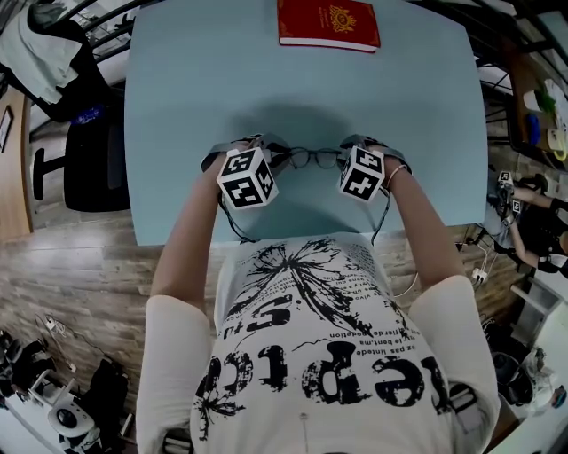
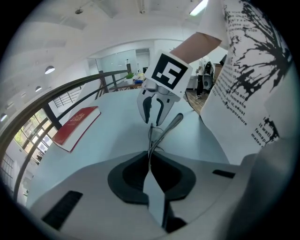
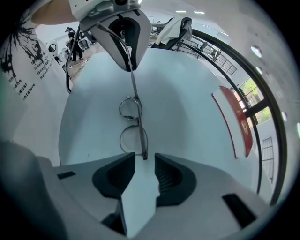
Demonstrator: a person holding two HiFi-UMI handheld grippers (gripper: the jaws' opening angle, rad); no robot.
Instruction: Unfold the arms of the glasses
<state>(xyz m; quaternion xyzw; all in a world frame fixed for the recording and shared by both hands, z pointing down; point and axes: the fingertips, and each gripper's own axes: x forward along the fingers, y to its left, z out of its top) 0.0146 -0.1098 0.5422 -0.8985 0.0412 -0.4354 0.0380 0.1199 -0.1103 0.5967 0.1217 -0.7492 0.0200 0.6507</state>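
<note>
Thin dark-rimmed glasses lie on the pale blue table between my two grippers. In the left gripper view my left gripper is shut on one end of the glasses, and a temple arm angles up toward the right gripper. In the right gripper view my right gripper is open. The other end of the glasses lies in the gap between its jaws without being pressed. Both lenses show, with the left gripper at the far end. In the head view the marker cubes hide both jaw pairs.
A red book lies at the table's far edge, also in the left gripper view and the right gripper view. A black chair stands left of the table. The table's near edge is against the person's body.
</note>
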